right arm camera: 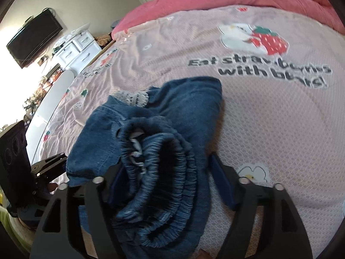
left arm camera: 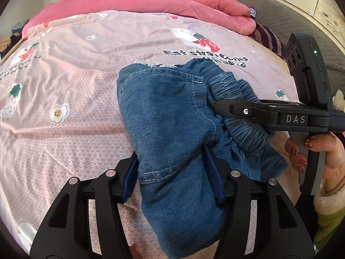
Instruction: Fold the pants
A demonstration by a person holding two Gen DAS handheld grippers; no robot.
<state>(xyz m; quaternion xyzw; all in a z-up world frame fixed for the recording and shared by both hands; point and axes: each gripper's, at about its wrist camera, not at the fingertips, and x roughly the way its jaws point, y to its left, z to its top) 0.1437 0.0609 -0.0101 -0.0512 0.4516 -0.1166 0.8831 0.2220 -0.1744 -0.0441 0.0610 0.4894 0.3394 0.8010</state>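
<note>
While both grippers straddle the denim pants [left arm camera: 172, 116], the left gripper [left arm camera: 172, 168] stands spread about a folded leg, pads apparently off the cloth; the right gripper [right arm camera: 170, 185] is spread wide about the elastic waistband [right arm camera: 155, 172]. Judged: release after a fold. Next: withdraw without dragging, then smooth. Pants lie mid-bedsheet [left arm camera: 64, 64]; open sheet all round, pink quilt [left arm camera: 151, 2] well beyond.
</note>
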